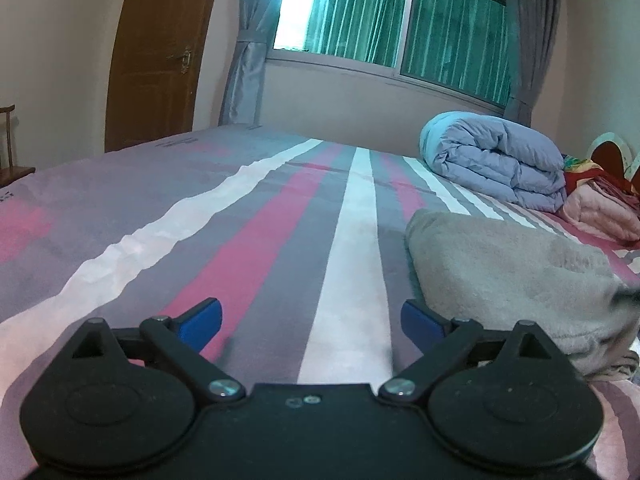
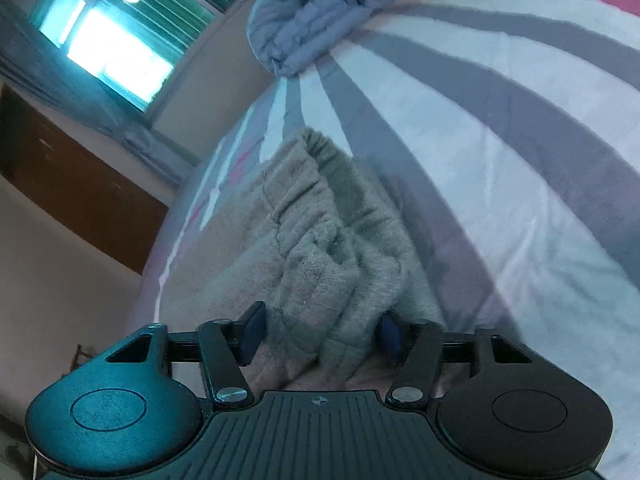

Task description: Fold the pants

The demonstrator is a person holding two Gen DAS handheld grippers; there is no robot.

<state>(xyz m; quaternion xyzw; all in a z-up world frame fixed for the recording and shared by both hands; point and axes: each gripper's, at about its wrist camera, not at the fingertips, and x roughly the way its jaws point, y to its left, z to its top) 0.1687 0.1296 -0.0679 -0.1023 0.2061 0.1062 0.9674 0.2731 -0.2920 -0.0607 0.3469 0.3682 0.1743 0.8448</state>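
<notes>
Your left gripper [image 1: 311, 322] hangs low over the striped bedsheet [image 1: 248, 240] with its jaws spread wide and nothing between them; the grey pants [image 1: 512, 276] lie bunched just to its right. Your right gripper [image 2: 320, 332] has a thick wad of those pants [image 2: 320, 248] between its blue pads [image 2: 252, 330].

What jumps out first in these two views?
The grey pants, bunched on the striped bed, fill the middle of the right wrist view, a thick wad of them between the right claw fingers. The left claw is open over bare sheet, with the pants just to its right. At the back, a rolled blue quilt lies under the window.
</notes>
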